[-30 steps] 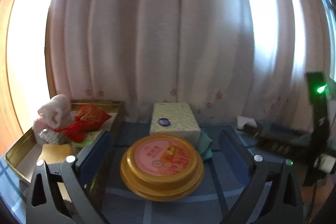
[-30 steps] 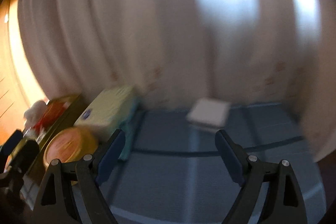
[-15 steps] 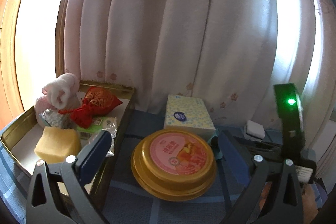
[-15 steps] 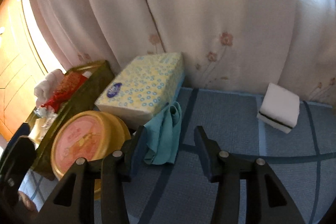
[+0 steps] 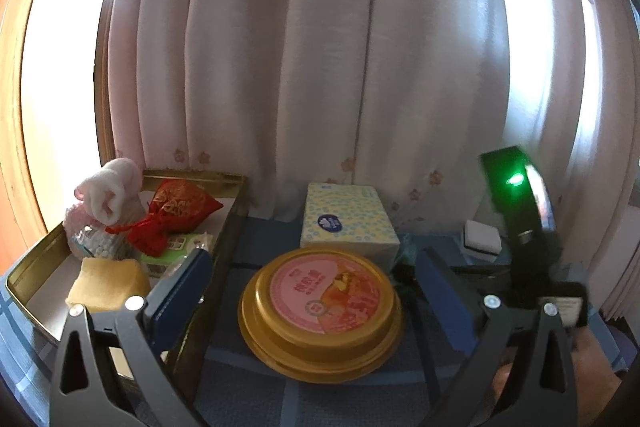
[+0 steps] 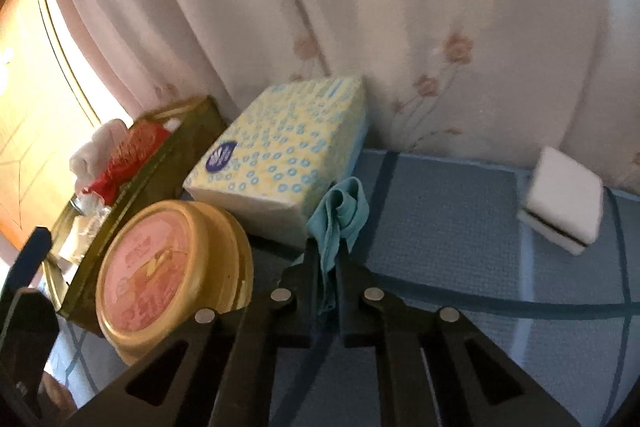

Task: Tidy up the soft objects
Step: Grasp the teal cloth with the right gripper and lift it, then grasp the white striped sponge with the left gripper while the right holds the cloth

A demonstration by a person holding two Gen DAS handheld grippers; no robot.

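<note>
A crumpled teal cloth [image 6: 344, 211] lies on the blue mat against a yellow-and-blue tissue pack [image 6: 280, 163]. My right gripper [image 6: 325, 251] is shut on the cloth's near end, its jaws closing tight with the pads pressing the fabric. A gold tray [image 5: 192, 175] at the left holds a rolled white towel [image 5: 108, 191], a red pouch [image 5: 176, 211] and a yellow sponge [image 5: 106, 283]. My left gripper [image 5: 312, 259] hangs open over a round gold tin [image 5: 320, 311], holding nothing.
A white sponge [image 6: 564, 199] sits on the mat at the right, near the curtain. The round tin [image 6: 160, 267] stands between the tray [image 6: 132, 187] and the cloth. A flowered curtain closes off the back. The right gripper's body [image 5: 524, 227] shows at the right of the left wrist view.
My right gripper moved in and down toward the teal cloth, and its jaws went from wide open to shut on it. The left gripper stayed open and almost still.
</note>
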